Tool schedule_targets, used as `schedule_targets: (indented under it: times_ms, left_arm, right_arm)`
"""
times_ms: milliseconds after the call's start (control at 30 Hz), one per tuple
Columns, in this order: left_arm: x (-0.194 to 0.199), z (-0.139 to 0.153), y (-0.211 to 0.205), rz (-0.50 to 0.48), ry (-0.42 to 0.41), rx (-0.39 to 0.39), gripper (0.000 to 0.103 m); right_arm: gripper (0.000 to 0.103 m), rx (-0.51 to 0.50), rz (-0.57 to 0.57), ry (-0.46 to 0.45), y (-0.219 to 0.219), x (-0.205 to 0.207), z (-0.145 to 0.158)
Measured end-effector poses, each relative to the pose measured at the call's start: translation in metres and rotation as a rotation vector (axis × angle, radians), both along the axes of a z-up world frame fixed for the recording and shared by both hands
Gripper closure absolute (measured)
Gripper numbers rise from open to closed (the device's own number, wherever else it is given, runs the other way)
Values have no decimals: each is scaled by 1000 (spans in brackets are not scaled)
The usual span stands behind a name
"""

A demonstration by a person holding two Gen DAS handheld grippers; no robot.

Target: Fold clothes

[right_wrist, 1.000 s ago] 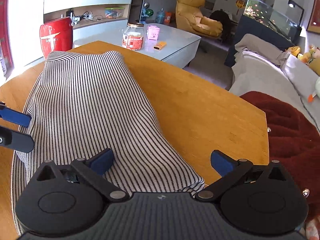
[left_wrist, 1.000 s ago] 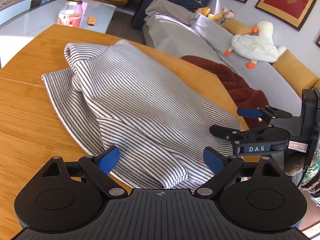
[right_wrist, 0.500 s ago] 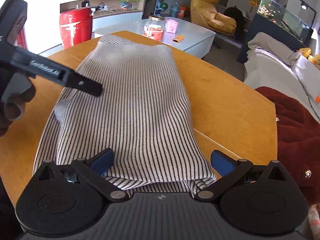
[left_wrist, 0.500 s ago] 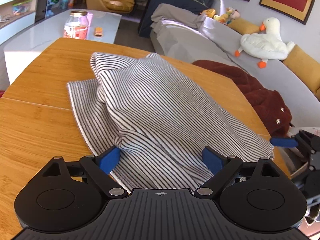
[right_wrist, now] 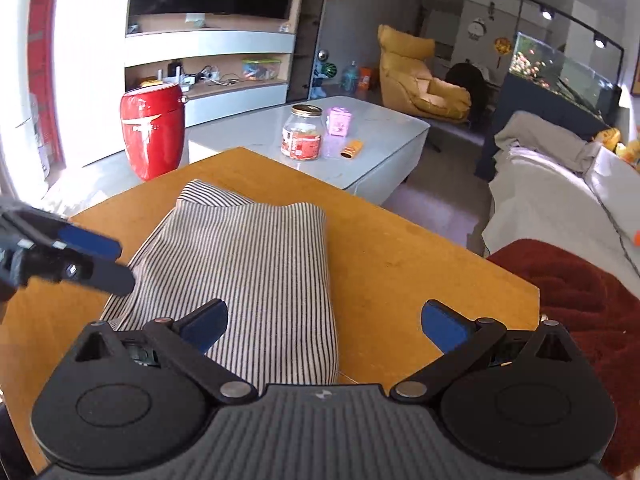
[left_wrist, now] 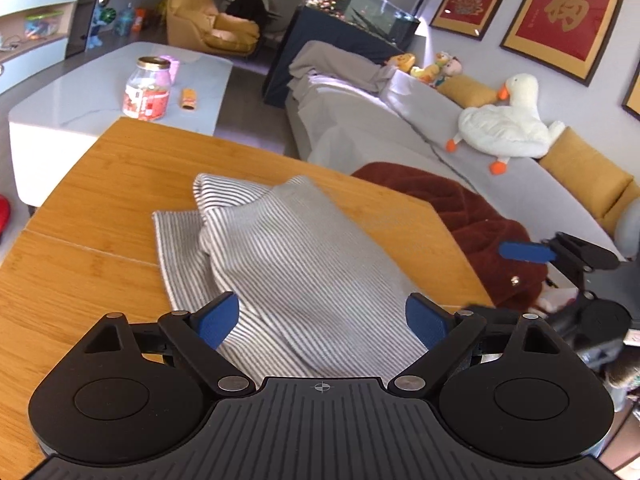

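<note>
We hold the left gripper (left_wrist: 322, 320) above the near end of the striped garment (left_wrist: 296, 264), its jaws spread wide with nothing between them, and neither blue pad looks pressed into the cloth. The right gripper (right_wrist: 323, 322) hangs likewise over the near right part, jaws wide and empty, one pad above the stripes and the other above bare wood. The garment lies on the wooden table (left_wrist: 100, 184) as a long narrow bundle, layers doubled over one another, with a flatter layer showing along its left edge and a bunched end at the far side. We judge it partly folded lengthwise; a crosswise fold and some tidying at the far end may remain. Beyond stands the white coffee table (right_wrist: 372, 136).
</note>
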State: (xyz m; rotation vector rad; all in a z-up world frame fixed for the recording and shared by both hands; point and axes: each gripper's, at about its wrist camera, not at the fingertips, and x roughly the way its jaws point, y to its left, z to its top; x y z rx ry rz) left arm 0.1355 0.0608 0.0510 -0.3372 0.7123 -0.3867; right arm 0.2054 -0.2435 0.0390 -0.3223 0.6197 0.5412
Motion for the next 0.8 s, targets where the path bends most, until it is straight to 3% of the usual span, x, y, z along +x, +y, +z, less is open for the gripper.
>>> schedule_targets:
  times_ms: [100, 233, 533, 800]
  left_arm:
    - [3, -11, -10, -24, 47, -17, 9]
    - [6, -37, -17, -23, 116, 30, 9]
    - [14, -49, -22, -10, 81, 131, 9]
    - [9, -46, -16, 10, 73, 116, 10]
  right_arm:
    - [0, -56, -2, 75, 5, 11, -29]
    - [0, -102, 2, 57, 9, -2, -43]
    - [0, -159, -14, 36, 17, -30, -64]
    - [0, -186, 92, 33, 27, -57, -55]
